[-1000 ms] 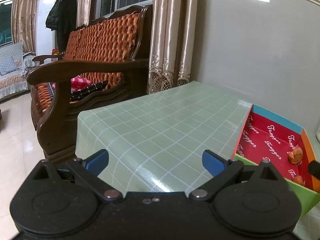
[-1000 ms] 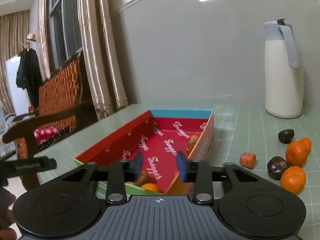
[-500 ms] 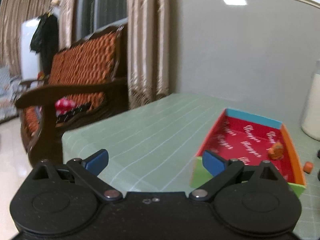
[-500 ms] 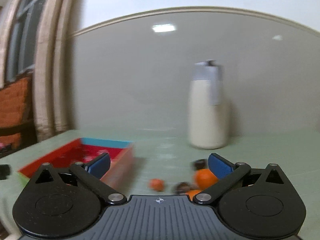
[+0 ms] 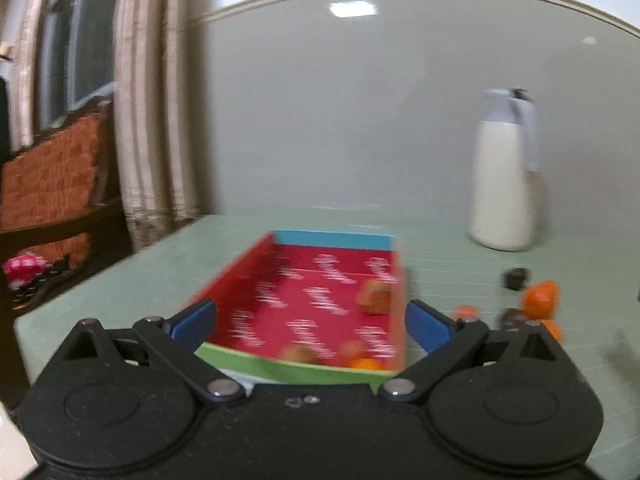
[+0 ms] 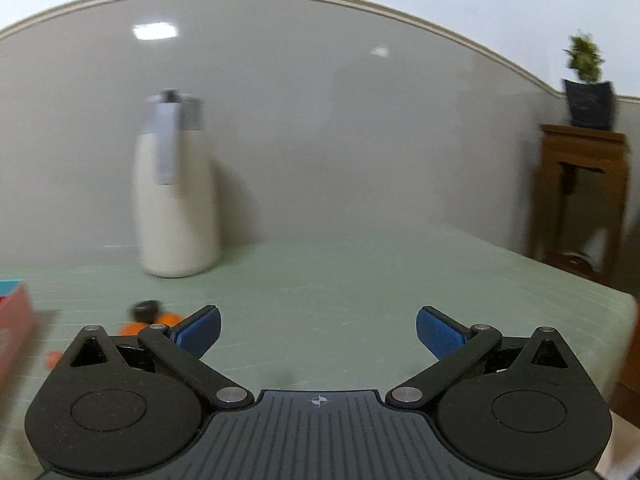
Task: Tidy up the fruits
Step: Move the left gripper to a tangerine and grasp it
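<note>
A red-lined box with a green front wall and blue back wall sits on the green table, straight ahead of my left gripper, which is open and empty. Several small fruits lie in the box, one orange-brown. Loose oranges and dark fruits lie right of the box. My right gripper is open and empty over bare table. An orange and a dark fruit show at its left, with the box corner at the edge.
A white thermos jug with a grey lid stands by the wall. A wooden sofa and curtains are left of the table. A wooden stand with a potted plant is beyond the table's right edge.
Both views have swung to the right. The left gripper now faces the box. The right gripper has opened, left the box and now faces the jug and bare table.
</note>
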Demonstrator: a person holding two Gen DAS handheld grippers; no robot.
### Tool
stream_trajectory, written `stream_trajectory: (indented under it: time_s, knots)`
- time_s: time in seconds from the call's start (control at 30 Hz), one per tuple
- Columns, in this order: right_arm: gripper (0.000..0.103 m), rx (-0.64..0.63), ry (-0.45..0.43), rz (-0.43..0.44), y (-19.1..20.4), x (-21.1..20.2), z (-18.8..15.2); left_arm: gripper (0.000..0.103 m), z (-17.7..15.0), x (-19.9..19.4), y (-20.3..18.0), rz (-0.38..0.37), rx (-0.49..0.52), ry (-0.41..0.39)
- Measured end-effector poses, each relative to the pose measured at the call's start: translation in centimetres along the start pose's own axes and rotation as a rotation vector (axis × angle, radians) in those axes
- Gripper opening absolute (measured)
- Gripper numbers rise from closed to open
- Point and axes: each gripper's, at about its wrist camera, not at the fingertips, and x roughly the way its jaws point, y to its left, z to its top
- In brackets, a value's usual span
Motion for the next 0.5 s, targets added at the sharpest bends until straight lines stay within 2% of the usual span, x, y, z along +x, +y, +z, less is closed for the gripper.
stream_trajectory:
  time_s: [0.07, 0.27, 0.43, 0.5]
  knots:
    - [0.103, 0.002, -0.004, -0.048, -1.0, 0.1, 0.1, 0.095, 0.0, 0.2, -2.0, -0.045, 0.011, 0.018]
    - [0.103, 0.027, -0.013, -0.104, -3.9, 0.3, 0.5, 0.092, -0.7, 1.0, -7.4, -0.133, 0.093, 0.044]
    - [0.103, 0.015, -0.031, -0.206, -6.8, 0.3, 0.5, 0.079, -1.4, 2.3, -10.9, -0.181, 0.124, 0.092]
    - [0.103, 0.026, -0.028, -0.217, -8.0, 0.5, 0.4, 0.07, -1.7, 2.8, -12.1, -0.194, 0.132, 0.114]
